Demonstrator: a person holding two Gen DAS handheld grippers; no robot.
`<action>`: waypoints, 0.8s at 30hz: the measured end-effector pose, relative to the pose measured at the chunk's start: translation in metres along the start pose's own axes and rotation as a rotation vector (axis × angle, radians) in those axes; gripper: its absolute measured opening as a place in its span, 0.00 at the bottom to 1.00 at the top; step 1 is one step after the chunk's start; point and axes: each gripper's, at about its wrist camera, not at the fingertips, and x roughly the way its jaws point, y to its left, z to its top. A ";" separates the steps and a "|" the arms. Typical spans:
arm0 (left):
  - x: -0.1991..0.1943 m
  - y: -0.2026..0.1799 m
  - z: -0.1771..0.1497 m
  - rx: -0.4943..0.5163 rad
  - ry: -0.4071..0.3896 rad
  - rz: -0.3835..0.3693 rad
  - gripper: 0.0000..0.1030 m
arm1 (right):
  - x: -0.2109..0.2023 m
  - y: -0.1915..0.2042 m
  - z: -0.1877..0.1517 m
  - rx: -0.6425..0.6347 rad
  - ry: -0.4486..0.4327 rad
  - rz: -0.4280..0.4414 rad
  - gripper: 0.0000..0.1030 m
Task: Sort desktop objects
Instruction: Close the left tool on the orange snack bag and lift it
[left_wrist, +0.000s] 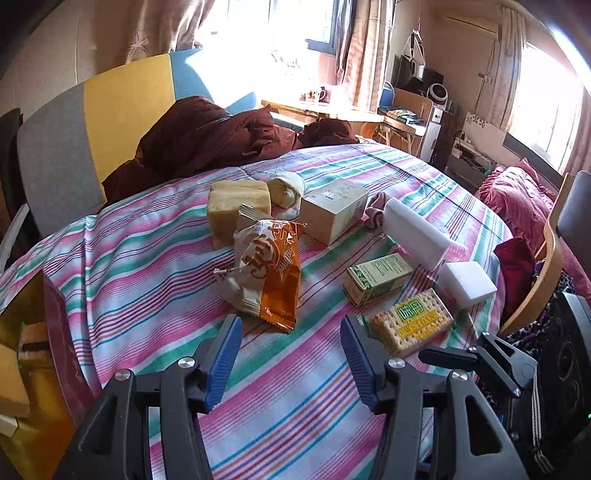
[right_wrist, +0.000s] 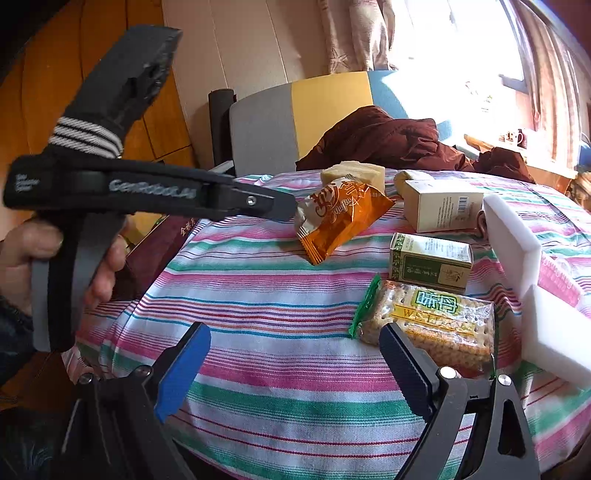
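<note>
- While nothing is held, orange crinkly foil snack packet (left_wrist: 267, 273) is seen mid-table on striped cloth (left_wrist: 147, 266), just ahead of left gripper (left_wrist: 291, 341), jaws wide apart.
- Right gripper (right_wrist: 295, 365), jaws also wide and empty, is placed beside clear cracker pack (right_wrist: 428, 321) labelled "WEIDAN".
- Risk judged: slippery foil could be pinched by a corner and dropped.

Striped cloth (left_wrist: 147, 266) matt, woven; orange snack packet (left_wrist: 267, 273) glossy foil; white foam blocks (left_wrist: 469, 282) matt; green carton (left_wrist: 378, 278) smooth cardboard.
</note>
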 end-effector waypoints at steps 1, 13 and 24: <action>0.006 0.000 0.006 0.002 0.004 0.008 0.55 | 0.000 -0.002 -0.001 0.007 -0.001 0.001 0.91; 0.059 0.001 0.046 0.074 0.042 0.085 0.83 | 0.008 -0.019 -0.012 0.075 -0.005 0.034 0.94; 0.106 0.001 0.055 0.084 0.129 0.162 0.70 | 0.012 -0.020 -0.014 0.073 -0.033 0.057 0.99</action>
